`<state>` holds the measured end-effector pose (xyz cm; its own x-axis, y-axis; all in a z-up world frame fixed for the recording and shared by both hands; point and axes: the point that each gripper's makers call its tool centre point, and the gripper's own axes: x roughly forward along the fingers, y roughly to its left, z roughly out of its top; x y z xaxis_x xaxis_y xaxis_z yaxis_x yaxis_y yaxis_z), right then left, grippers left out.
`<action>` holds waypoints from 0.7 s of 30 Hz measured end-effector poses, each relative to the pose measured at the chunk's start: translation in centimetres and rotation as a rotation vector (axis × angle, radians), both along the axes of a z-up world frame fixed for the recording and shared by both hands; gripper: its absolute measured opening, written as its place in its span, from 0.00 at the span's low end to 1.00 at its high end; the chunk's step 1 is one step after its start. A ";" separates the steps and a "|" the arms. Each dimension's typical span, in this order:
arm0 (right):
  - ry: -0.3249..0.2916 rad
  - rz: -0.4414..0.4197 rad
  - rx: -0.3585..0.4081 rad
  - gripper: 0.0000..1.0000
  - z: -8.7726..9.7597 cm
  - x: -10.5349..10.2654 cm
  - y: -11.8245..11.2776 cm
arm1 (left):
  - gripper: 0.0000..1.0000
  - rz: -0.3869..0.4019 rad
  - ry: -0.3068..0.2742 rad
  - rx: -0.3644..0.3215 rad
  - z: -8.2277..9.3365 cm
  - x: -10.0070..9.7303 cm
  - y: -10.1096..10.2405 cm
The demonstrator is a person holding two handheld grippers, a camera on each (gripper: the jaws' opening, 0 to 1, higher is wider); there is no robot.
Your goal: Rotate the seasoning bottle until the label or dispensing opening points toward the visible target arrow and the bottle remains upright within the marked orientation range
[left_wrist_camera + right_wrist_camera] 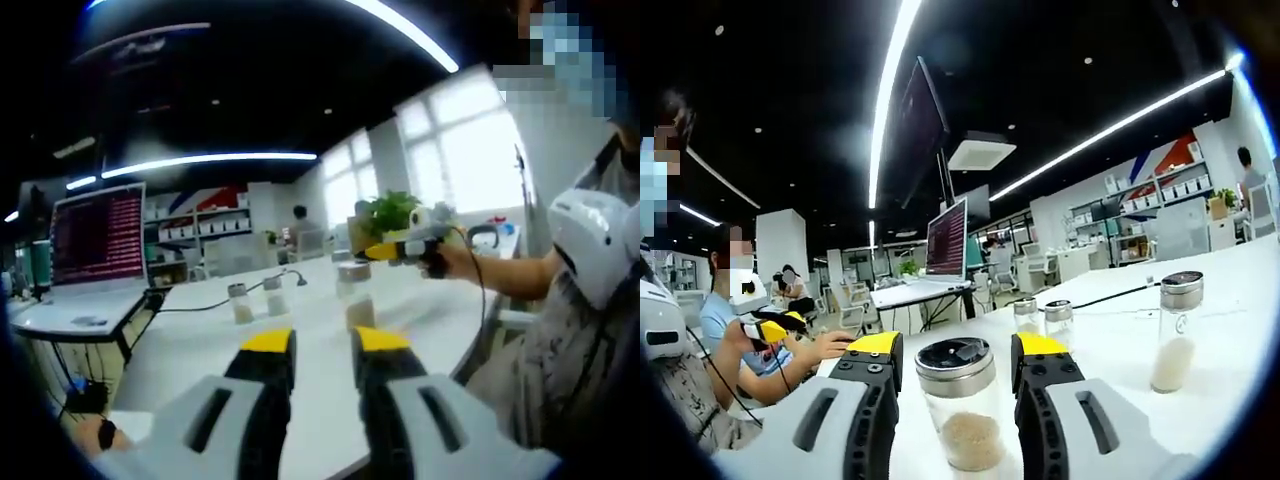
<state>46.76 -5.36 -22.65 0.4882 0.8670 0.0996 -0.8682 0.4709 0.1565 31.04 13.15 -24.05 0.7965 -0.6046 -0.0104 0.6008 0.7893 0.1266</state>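
Now, in order of size:
Table [1230, 300]: white, spread out ahead of and under both claws; bears every bottle; no target arrow or marked range to be made out on it from either view.
Laptop [98, 240]: open, well off to the left of the left gripper's jaws, far from the work.
Right gripper [956, 365]: jaws apart, standing either side of the seasoning bottle [958, 405]; a sliver of gap on each flank, so not yet clamped; judged ready to close.
Left gripper [320, 345]: jaws parted with nothing between them, aimed at the table with a bottle beyond its right jaw.
Seasoning bottle: upright between the right gripper's yellow tips, metal cap above the jaw line, pale granules low in the glass.
Tall bottle [1177, 330]: upright, off to the right of the right jaw, well apart.
Small pair [1042, 316]: two short jars beyond the right jaw, near a dark cable.
Advice: close squarely on the glass below the cap, twist about the vertical axis only, keep the base flat on the table, turn slowly so the cap opening stays readable.
Risk: tilting while twisting; judged likeliest if gripped high.
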 end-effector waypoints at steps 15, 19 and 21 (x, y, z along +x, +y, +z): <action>-0.028 -0.118 0.025 0.31 1.1 -1.1 -4.0 | 0.24 -0.001 -0.004 -0.007 0.1 -0.1 0.2; -0.032 -0.144 0.041 0.31 1.3 -1.7 -5.0 | 0.24 0.003 -0.006 -0.008 0.2 -0.2 0.3; -0.038 -0.156 0.045 0.30 1.3 -2.2 -5.5 | 0.24 0.006 -0.008 -0.009 0.3 -0.2 0.4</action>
<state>44.52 -10.89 -21.30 0.6118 0.7752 0.1574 -0.7907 0.5938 0.1488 30.82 13.55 -23.77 0.8002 -0.5997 0.0019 0.5949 0.7941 0.1243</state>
